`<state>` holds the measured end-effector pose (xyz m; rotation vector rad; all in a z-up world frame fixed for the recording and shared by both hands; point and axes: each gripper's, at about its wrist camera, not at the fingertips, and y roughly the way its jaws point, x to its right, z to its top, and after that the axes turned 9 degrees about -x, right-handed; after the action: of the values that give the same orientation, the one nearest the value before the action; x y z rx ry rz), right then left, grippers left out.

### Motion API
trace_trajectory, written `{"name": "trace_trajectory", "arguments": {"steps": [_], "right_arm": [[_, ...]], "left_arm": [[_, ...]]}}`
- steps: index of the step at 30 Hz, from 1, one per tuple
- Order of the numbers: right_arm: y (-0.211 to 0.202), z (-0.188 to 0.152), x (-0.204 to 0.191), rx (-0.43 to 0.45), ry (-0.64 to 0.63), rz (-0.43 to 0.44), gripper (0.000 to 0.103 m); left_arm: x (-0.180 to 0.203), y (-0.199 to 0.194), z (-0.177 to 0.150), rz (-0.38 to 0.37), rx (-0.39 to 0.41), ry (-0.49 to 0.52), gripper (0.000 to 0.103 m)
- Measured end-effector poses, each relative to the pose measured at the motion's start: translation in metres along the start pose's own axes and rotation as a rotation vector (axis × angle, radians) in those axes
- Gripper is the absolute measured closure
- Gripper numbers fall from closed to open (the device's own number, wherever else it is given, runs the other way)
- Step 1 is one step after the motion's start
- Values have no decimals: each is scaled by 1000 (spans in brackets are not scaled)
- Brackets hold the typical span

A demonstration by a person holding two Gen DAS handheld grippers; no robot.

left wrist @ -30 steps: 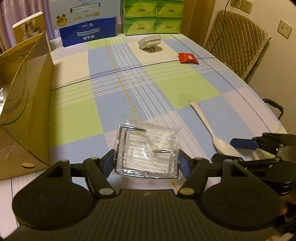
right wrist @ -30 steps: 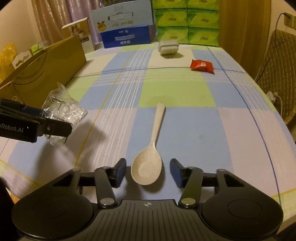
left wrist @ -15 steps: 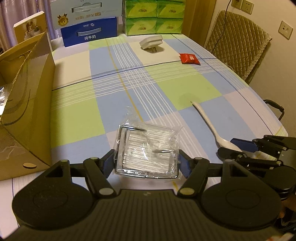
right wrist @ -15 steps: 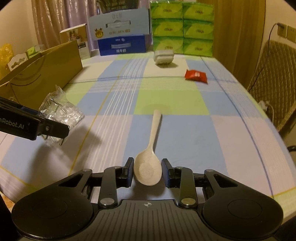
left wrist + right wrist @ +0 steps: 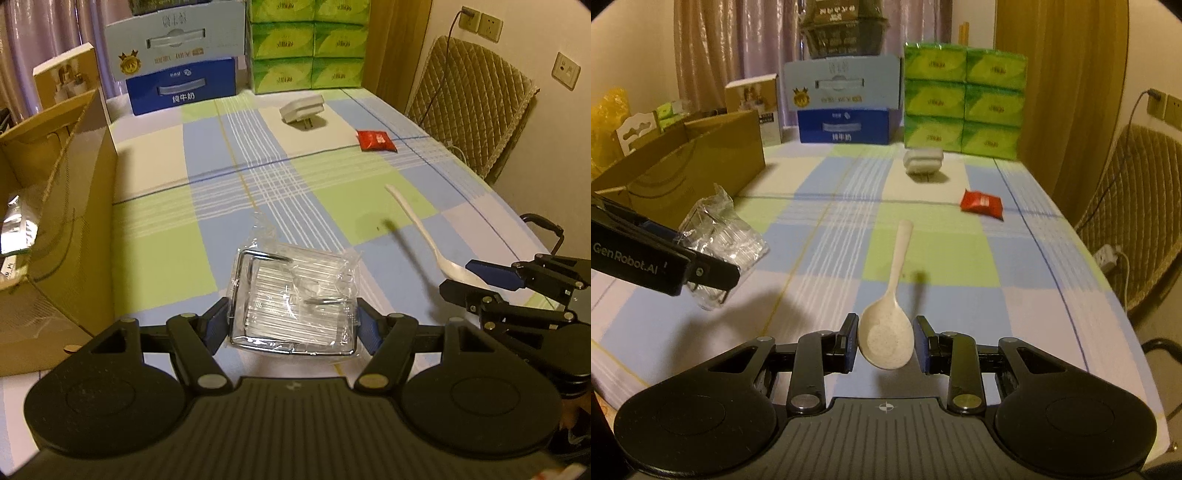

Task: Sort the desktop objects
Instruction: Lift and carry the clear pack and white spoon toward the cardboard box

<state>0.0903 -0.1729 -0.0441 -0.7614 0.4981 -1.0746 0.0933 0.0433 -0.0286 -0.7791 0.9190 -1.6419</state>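
Observation:
A clear plastic-wrapped wire rack (image 5: 291, 295) sits between the fingers of my left gripper (image 5: 291, 326), which is shut on its two sides and holds it just above the checked tablecloth. From the right wrist view the same rack (image 5: 727, 236) hangs at the left gripper's tip (image 5: 701, 271). My right gripper (image 5: 885, 341) is shut on the bowl of a beige spoon (image 5: 899, 254), whose handle points away and casts a shadow on the cloth below. In the left wrist view the spoon (image 5: 417, 221) slants up from the right gripper (image 5: 491, 277).
An open cardboard box (image 5: 55, 206) stands along the table's left side. A white plug adapter (image 5: 923, 160) and a red packet (image 5: 982, 203) lie further back. Green tissue packs (image 5: 964, 99) and a blue milk carton box (image 5: 844, 125) line the far edge. A padded chair (image 5: 469, 103) stands right.
My right gripper closed on the spoon's bowl and raised it off the cloth. My left gripper kept its hold on the wrapped rack and rose a little.

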Motion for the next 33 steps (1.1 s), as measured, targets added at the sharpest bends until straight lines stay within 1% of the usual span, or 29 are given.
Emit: {"name": "trace_trajectory", "arguments": {"steps": [12,23,33], "right_arm": [[-19,25,-18,70,-33,43,74],[-35,44,-41,122,-78,86,74],[-42,58,-69,146,-129,130,74]], "left_arm": [[-11,-39,2,39,67,-14,38],[-31,-76,-3,88,118,-61,38],[-56,-101,-15,131,136,-111,38]]}}
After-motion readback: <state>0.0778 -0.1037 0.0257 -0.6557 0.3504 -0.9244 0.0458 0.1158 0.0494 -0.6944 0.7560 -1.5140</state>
